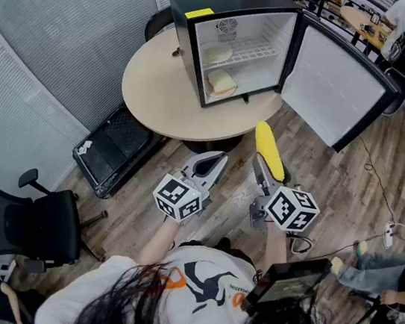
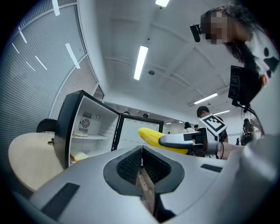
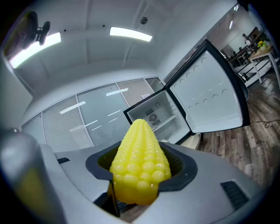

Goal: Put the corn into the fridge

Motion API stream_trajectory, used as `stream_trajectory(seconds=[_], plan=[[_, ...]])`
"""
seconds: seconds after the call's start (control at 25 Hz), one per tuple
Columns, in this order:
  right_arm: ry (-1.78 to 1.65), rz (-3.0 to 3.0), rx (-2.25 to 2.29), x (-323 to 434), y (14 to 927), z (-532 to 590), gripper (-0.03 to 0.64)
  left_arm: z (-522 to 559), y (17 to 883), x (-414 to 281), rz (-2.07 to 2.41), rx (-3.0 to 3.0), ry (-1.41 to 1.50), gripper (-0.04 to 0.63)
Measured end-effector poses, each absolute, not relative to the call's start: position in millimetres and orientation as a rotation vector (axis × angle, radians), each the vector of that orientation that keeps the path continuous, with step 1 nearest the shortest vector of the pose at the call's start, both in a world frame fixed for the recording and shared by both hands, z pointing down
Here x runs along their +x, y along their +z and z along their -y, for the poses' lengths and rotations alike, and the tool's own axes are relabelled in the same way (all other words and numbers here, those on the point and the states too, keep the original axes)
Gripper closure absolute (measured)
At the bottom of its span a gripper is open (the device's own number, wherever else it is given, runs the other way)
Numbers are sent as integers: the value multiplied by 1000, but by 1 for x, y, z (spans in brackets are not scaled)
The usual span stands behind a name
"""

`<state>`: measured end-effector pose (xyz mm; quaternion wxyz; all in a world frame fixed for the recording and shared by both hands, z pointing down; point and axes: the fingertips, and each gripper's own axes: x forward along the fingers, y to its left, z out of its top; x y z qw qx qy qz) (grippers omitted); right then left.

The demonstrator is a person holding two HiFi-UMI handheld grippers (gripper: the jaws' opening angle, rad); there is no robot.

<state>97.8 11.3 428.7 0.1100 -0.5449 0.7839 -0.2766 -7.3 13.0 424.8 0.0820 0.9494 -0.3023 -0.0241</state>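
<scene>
A yellow corn cob [image 1: 269,150] [image 3: 140,162] sticks out forward from my right gripper [image 1: 264,170] [image 3: 141,175], whose jaws are shut on its thick end. The cob also shows in the left gripper view as a yellow shape [image 2: 153,138]. My left gripper [image 1: 208,166] [image 2: 142,155] is held beside it, shut with nothing between its jaws. The small black fridge [image 1: 206,37] [image 2: 74,127] [image 3: 153,116] stands on the round table [image 1: 160,91], its door [image 1: 334,87] swung wide open to the right. Both grippers are short of the table's near edge.
Inside the fridge, pale bread-like food [image 1: 222,83] lies on the floor and another piece [image 1: 219,53] on the wire shelf. A black office chair [image 1: 20,224] stands at the left, a black case [image 1: 118,148] lies under the table. People sit and stand at the right.
</scene>
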Motion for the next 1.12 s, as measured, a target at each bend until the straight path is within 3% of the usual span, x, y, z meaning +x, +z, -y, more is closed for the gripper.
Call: stream_trajectory(seconds=[1.12], plan=[[-828, -2300, -1643, 75, 435, -14, 364, -27, 432, -12, 830, 2835, -73, 583]])
